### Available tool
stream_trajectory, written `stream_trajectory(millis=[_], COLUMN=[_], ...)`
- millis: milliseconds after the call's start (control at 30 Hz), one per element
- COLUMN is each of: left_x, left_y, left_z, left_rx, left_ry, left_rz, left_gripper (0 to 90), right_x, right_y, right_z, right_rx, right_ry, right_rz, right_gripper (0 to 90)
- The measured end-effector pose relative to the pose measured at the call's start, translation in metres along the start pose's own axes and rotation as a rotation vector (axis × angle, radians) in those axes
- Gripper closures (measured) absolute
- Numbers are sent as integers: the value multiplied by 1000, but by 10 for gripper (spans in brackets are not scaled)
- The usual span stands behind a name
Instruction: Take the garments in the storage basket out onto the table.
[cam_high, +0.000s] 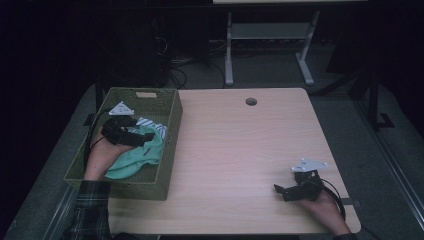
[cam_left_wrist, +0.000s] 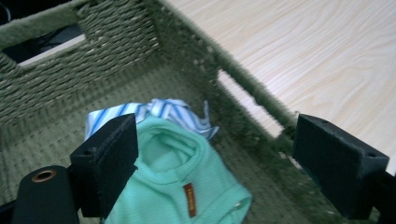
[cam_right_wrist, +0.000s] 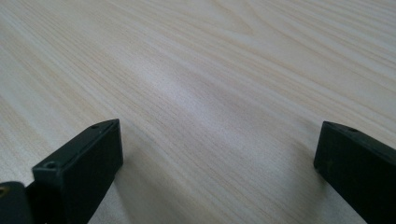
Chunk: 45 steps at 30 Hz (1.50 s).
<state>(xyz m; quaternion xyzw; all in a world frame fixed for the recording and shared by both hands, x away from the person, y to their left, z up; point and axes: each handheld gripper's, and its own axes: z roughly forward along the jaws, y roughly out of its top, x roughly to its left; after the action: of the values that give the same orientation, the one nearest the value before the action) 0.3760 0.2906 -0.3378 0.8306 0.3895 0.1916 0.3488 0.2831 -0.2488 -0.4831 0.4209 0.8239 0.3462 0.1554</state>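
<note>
**A:** What is lying in the basket, and what is it made of?

**B:** A soft mint-green garment (cam_left_wrist: 187, 186) of fine ribbed knit is lying crumpled in a rectangular woven basket (cam_high: 170, 145) of coarse olive-green fibre. A blue-and-white striped cloth (cam_left_wrist: 159, 109) is bunching up just behind the garment, touching it. The basket is sitting at the left edge of a pale wood-grain table (cam_high: 240, 145).

**A:** What is the left gripper view adding?

**B:** It is showing a small brown label stitched to the garment, the slot handles cut into the basket walls, and the blocky, matte black jaws. The high view is showing the whole layout instead.

**A:** How are the hands sitting?

**B:** The left hand (cam_high: 100, 157) is reaching into the basket from the near side, holding the left gripper (cam_high: 142, 140) low over the garment. Its jaws are standing wide apart, one over the garment, the other near the basket's wall, pinching nothing. The right gripper (cam_high: 278, 190) is resting on the bare table near the front right corner, well apart from the basket, pointing left, its jaws also spread wide with nothing but wood between them.
</note>
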Motion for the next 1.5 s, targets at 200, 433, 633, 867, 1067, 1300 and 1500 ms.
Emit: stream_trajectory(millis=[200, 433, 633, 867, 1067, 1300, 1500], left_x=[12, 17, 16, 14, 11, 8, 8], left_y=[-5, -16, -23, -29, -34, -38, -42], left_z=[12, 31, 43, 55, 63, 74, 81], left_rx=[32, 92, 122, 189, 217, 285, 346], left_ry=[19, 16, -4, 13, 2, -25, -39], left_rz=[-18, -35, -56, -50, -48, -46, -49], left_gripper=[138, 142, 168, 214, 224, 224, 224], right_x=[0, 0, 0, 0, 0, 0, 0], right_y=[0, 0, 0, 0, 0, 0, 0], right_z=[0, 0, 0, 0, 0, 0, 0], right_rx=[0, 1, 0, 1, 0, 1, 1], right_ry=[0, -1, -1, 0, -1, -1, -1], right_rz=[0, 1, 1, 1, 1, 0, 0], right_gripper=[7, 7, 7, 6, 6, 6, 6])
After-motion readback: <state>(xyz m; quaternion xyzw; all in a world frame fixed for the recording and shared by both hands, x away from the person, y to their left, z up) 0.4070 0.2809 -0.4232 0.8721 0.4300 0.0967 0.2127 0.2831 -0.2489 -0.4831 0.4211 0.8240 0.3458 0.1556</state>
